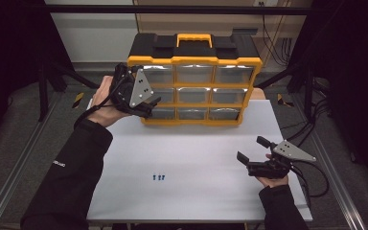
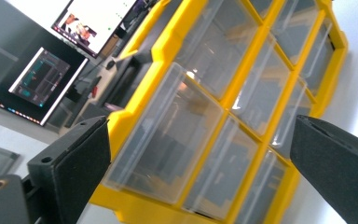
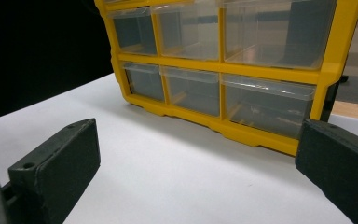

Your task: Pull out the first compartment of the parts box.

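Observation:
A yellow and black organizer [image 1: 194,61] with clear drawers stands at the back of the white table [image 1: 196,196]. My left gripper [image 1: 149,108] is open at the organizer's left edge, up against the left column of drawers. In the left gripper view the wide-apart jaws of the left gripper [image 2: 200,140] flank a clear drawer [image 2: 168,135] that sticks out a little from the yellow frame; neither jaw touches it. My right gripper [image 1: 250,148] hovers open and holds nothing over the table's front right. The right gripper [image 3: 198,154] faces the organizer [image 3: 223,65] from a distance.
Three tiny blue parts [image 1: 158,177] lie in a row on the table near its front middle. Black frame posts stand at both sides, and cables [image 1: 316,177] trail off the table's right edge. Monitors [image 2: 42,79] show beyond the organizer.

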`<state>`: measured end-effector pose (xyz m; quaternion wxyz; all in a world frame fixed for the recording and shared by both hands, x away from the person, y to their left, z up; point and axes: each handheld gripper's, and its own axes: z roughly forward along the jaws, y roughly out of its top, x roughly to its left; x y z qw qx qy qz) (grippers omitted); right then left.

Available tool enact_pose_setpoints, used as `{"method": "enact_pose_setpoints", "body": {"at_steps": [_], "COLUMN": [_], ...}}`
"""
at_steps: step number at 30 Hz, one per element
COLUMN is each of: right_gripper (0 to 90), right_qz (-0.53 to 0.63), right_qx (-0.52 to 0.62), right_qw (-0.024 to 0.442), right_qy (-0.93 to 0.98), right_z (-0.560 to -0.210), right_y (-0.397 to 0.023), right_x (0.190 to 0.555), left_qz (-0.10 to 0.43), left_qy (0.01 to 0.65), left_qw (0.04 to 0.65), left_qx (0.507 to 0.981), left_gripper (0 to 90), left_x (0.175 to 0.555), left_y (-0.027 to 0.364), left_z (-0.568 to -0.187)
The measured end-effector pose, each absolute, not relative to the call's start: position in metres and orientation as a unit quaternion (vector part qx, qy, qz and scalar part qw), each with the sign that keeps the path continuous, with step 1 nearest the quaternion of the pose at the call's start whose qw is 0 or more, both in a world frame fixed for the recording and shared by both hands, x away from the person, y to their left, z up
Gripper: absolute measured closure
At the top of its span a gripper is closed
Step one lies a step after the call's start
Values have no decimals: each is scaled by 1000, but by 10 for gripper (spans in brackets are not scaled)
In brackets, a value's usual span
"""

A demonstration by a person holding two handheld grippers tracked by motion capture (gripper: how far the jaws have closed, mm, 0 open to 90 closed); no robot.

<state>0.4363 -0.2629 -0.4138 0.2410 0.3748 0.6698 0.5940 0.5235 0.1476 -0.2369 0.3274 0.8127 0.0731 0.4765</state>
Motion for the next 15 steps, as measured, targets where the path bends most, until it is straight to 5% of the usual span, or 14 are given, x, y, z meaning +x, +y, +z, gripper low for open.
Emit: {"method": "enact_pose_setpoints", "body": {"at_steps": [15], "right_gripper": [5], "right_qz": [595], "right_qx": [374], "right_qw": [240], "right_qy": [670], "right_z": [-414], "right_y": [-263], "right_x": [436], "left_qz": [527], "left_qy": [12], "left_qw": [256], "left_qx": [810], "left_gripper": [86], "left_x": [544], "left_y": [143], "left_z": [-250]}}
